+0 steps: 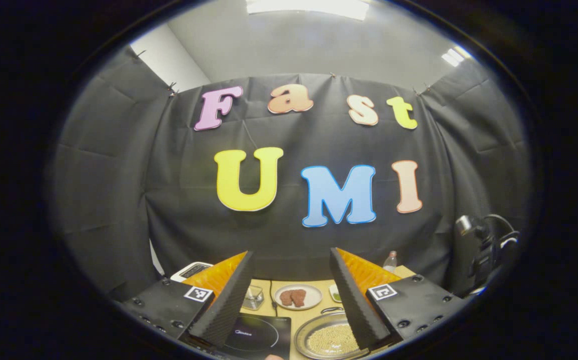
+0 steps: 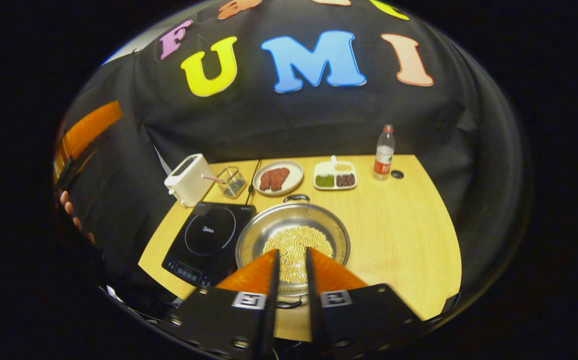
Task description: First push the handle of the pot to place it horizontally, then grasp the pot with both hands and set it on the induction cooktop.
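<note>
**Both grippers held above the table, pot beside the cooktop**

In the right gripper view the pot (image 2: pixel 293 239), a wide shallow metal pan with pale grains heaped in its middle, sits on the wooden table (image 2: pixel 409 230) at about the centre. Its rim just meets the right edge of the black cooktop (image 2: pixel 208 240), which lies at 9 o'clock from it. One loop handle (image 2: pixel 296 198) shows at the pot's 12 o'clock side, lying flat; another shows at 6 o'clock, partly hidden behind the right gripper (image 2: pixel 292 262). That gripper hangs above the pot's near rim, its fingers close together with a narrow gap between them, clamped on nothing.

Beyond the pot, at 12 o'clock, stands a plate (image 2: pixel 278 177) of reddish meat slices. At 1 o'clock is a divided tray (image 2: pixel 335 176) with green, yellow and dark fillings, and further right a bottle (image 2: pixel 384 150) with its cap (image 2: pixel 397 174) lying beside it. At 10 o'clock a white toaster (image 2: pixel 188 179) stands near a small wire basket (image 2: pixel 232 181).

At 9 o'clock in this view a hand (image 2: pixel 71 210) holds the other gripper, well apart from the table.

In the left gripper view the left gripper (image 1: pixel 291 300) is raised and looks level at the booth wall. Its fingers are wide apart and empty. Between them, low down, lie the cooktop (image 1: pixel 261 335), pot (image 1: pixel 326 340) and plate (image 1: pixel 298 297).
</note>
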`<state>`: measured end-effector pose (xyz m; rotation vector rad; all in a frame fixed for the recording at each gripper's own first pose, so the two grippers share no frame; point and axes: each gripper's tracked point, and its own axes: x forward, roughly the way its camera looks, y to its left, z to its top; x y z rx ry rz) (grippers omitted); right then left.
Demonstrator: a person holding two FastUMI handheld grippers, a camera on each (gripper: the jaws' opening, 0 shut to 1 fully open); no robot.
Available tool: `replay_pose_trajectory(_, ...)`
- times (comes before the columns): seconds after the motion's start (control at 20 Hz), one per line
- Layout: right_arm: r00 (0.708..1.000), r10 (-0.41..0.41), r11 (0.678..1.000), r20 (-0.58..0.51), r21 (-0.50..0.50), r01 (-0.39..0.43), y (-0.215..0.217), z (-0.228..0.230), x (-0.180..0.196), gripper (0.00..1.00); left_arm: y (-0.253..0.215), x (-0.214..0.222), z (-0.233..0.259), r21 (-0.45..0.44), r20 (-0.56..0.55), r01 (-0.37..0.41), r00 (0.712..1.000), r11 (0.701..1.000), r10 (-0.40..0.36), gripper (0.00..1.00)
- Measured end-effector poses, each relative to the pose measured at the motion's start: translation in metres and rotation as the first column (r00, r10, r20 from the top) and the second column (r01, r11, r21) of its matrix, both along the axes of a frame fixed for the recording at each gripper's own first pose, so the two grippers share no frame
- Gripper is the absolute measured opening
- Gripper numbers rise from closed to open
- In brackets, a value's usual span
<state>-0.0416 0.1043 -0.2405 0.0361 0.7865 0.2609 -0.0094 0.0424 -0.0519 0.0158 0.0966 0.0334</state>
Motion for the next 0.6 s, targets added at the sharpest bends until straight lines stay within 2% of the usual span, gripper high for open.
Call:
replay_pose_trajectory(0.05, 0.999, 0.019, 1.000, -0.043, 0.021, -0.018, 0.009, -0.010, -0.002, 0.12, 0.006, -0.002, -0.001, 0.001, -0.002, -0.010, 1.000, 1.000, 0.010, 0.99)
replay_pose_trajectory(0.1, 0.995, 0.040, 0.999, -0.093, 0.036, -0.037, 0.017, -0.023, -0.008, 0.19, 0.011, -0.003, -0.004, 0.001, -0.006, -0.021, 1.000, 1.000, 0.021, 0.99)
replay_pose_trajectory(0.2, 0.981, 0.079, 0.996, -0.175, 0.059, -0.070, 0.029, -0.045, -0.018, 0.19, 0.024, -0.008, -0.008, -0.001, -0.017, -0.047, 0.999, 0.999, 0.047, 0.97)
replay_pose_trajectory(0.4, 0.950, 0.146, 0.989, -0.275, 0.066, -0.133, 0.047, -0.078, -0.034, 0.19, 0.049, -0.020, -0.016, -0.003, -0.034, -0.103, 0.994, 0.995, 0.103, 0.99)
replay_pose_trajectory(0.5, 0.938, 0.140, 0.990, -0.318, 0.041, -0.134, 0.045, -0.090, -0.041, 0.19, 0.059, -0.024, -0.020, 0.000, -0.045, -0.127, 0.991, 0.992, 0.126, 0.97)
replay_pose_trajectory(0.55, 0.927, 0.146, 0.989, -0.347, 0.058, -0.134, 0.048, -0.087, -0.042, 0.01, 0.064, -0.027, -0.021, 0.001, -0.047, -0.137, 0.989, 0.991, 0.137, 0.97)
replay_pose_trajectory(0.6, 0.917, 0.155, 0.988, -0.367, 0.076, -0.136, 0.055, -0.101, -0.045, 0.06, 0.069, -0.030, -0.021, 0.003, -0.048, -0.146, 0.988, 0.989, 0.146, 0.96)
